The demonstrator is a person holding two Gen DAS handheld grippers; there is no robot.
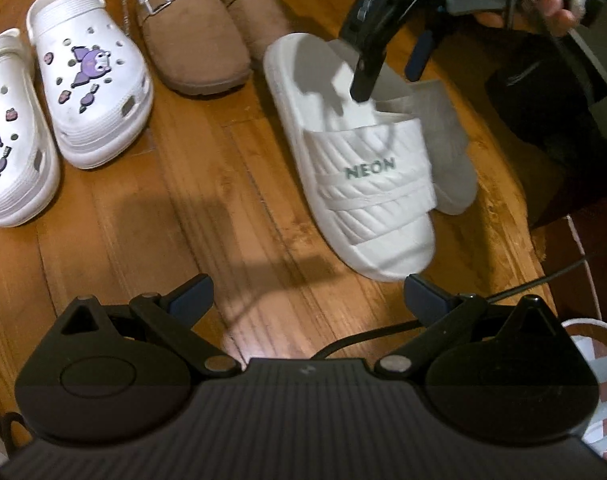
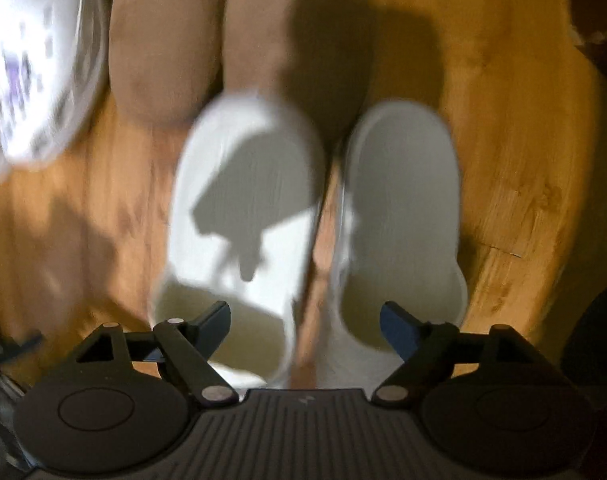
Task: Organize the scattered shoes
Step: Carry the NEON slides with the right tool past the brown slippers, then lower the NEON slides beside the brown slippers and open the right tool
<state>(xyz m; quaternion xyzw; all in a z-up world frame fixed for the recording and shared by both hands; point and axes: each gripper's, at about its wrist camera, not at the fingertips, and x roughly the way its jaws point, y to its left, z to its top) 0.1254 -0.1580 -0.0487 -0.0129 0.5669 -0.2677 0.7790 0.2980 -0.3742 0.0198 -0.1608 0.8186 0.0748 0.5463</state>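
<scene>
- Right gripper (image 1: 387, 68) is over the heel end of the white NEON slide (image 1: 355, 160), fingers spread and clamping nothing, tho one finger tip sits right at the footbed. Left gripper (image 1: 309, 292) hangs wide open over bare wooden floor (image 1: 191, 208), nothing between its fingers.
- The NEON slide lies on the floor next to its mate, the second white slide (image 1: 451, 160), which is half tucked behind it in the left view. From the right wrist cam they look side by side w/ a thin gap, but that pic is super blurry so we can't tell if they touch.
- Risk imo: that finger near the footbed could snag the strap or rim when we lift away and drag the slide crooked again, knocking the pair out of line.
- Around: tan fur-lined slippers (image 1: 207, 40) just beyond the slide's heel, white clogs w/ purple charms (image 1: 91, 92) further left. Slippers are close, so a sloppy pull-out could bump them.
- A black cable (image 1: 543, 276) trails near the slide's toe, could catch.
</scene>
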